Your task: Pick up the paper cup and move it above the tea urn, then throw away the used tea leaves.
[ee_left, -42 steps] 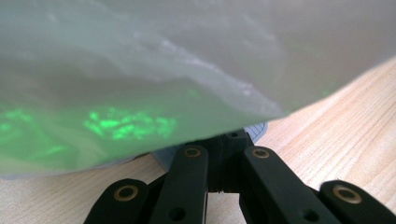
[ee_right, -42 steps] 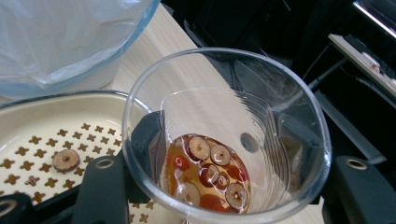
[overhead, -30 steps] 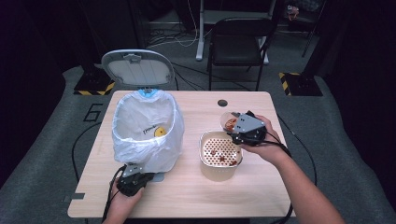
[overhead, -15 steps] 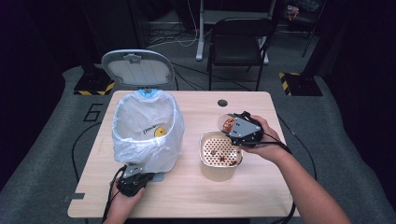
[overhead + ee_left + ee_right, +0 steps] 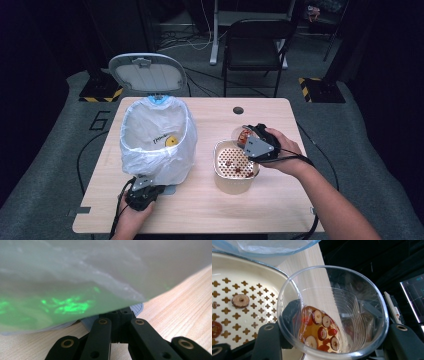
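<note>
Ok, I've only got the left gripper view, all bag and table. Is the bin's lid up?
Observer: Yes, the lid stands open behind the bin, as the high view shows.
Operator: What's the right gripper got?
Observer: The right gripper holds a clear cup between its fingers, tipped next to the strainer.
Operator: Anything in that cup?
Observer: Fruit slices in a little amber liquid at the bottom; a few more slices already lie in the strainer.
</note>
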{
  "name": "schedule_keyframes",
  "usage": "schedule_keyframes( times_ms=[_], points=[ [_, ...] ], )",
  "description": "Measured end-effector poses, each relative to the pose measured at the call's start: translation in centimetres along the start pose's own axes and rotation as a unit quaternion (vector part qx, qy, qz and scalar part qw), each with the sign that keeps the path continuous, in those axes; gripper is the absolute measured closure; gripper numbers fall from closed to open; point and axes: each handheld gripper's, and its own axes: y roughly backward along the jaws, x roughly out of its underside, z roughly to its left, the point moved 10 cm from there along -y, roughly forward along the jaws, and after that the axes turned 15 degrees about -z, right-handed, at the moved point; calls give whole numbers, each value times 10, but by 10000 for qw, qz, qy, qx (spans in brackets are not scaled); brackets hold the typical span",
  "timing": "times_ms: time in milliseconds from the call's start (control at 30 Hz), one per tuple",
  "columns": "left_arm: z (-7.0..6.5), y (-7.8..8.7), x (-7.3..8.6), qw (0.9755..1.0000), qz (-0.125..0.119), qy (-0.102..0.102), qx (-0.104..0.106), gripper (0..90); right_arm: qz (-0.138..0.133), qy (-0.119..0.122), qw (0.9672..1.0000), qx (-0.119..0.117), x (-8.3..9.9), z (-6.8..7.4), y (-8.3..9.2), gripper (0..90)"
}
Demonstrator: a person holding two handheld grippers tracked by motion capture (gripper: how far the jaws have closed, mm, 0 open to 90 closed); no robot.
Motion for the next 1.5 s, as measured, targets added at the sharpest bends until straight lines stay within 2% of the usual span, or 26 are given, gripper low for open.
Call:
schedule_keyframes(
  times_ms=[133,367,467,800,900,1100,1267,1433,1500],
  points=[
    [0,0,0,10000,-1,6,10,900,90,274,9996,15,-2,2,1,394],
    [0,0,0,10000,-7,1,14,900,163,519,9985,-16,-4,6,-1,396],
    [0,0,0,10000,-5,-3,14,900,161,698,9974,-12,-6,8,-3,397],
    [0,0,0,10000,-6,4,23,900,271,1072,9939,-38,-8,15,-3,402],
    [0,0,0,10000,2,5,24,900,320,1377,9900,-13,-10,16,-4,403],
    [0,0,0,10000,0,11,36,900,358,1812,9828,-51,-14,20,-5,405],
    [0,0,0,10000,-4,18,35,900,426,2074,9773,-102,-12,26,-7,406],
    [0,0,0,10000,-5,17,33,900,443,2136,9759,-98,-13,26,-7,406],
    [0,0,0,10000,11,16,31,900,487,2269,9727,-51,-13,25,-6,406]
  ],
)
